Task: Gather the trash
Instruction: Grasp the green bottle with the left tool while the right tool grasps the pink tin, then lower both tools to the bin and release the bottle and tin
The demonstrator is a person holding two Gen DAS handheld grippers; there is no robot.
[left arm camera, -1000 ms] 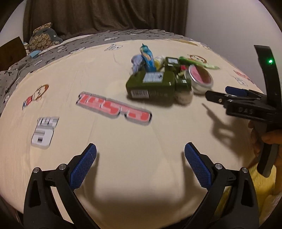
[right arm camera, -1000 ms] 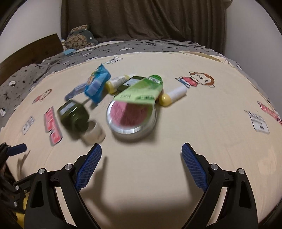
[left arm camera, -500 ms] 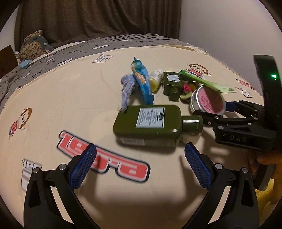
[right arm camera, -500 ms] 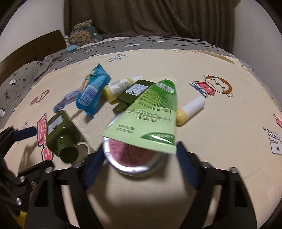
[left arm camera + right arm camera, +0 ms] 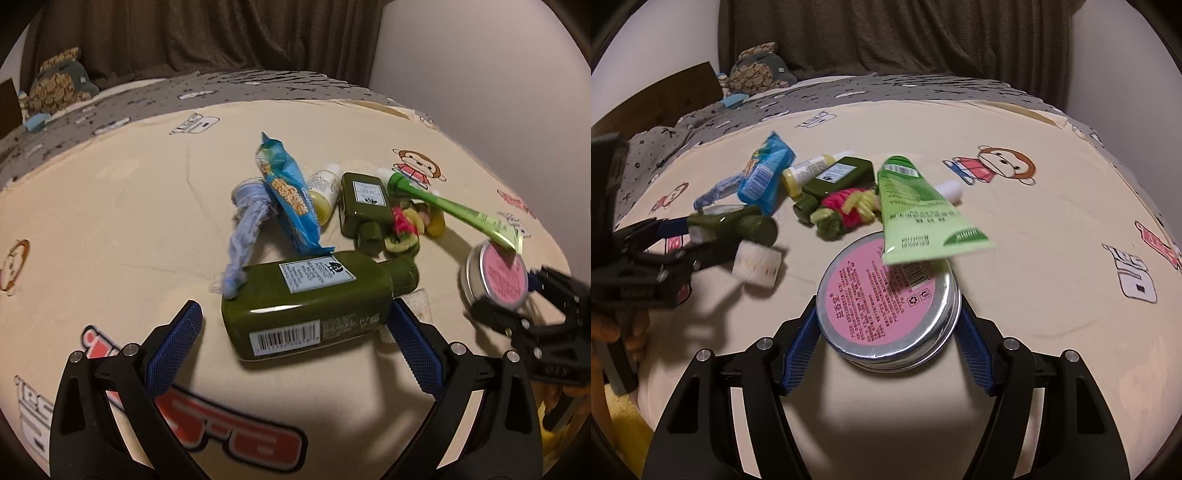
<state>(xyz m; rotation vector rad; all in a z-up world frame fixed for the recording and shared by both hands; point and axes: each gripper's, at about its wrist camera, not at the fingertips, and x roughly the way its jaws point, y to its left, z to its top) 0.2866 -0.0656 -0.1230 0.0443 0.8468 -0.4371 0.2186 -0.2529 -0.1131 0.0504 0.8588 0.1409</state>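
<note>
A pile of trash lies on the cream bedsheet. A large dark green bottle (image 5: 310,299) lies on its side between the open fingers of my left gripper (image 5: 295,343), with a gap on the left side. My right gripper (image 5: 886,332) has its blue pads against both sides of a round silver tin with a pink label (image 5: 886,306). The tin also shows in the left wrist view (image 5: 495,275). A light green tube (image 5: 919,218) rests its flat end on the tin.
Behind lie a blue snack wrapper (image 5: 290,199), a bluish rope piece (image 5: 245,229), a small green bottle (image 5: 365,205), a yellow tube (image 5: 325,190), coloured hair ties (image 5: 846,210) and a small white roll (image 5: 757,264). A plush toy (image 5: 757,74) sits at the far bed end.
Both grippers have moved forward into the pile. The left one now straddles the large green bottle. The right one has narrowed around the tin.
</note>
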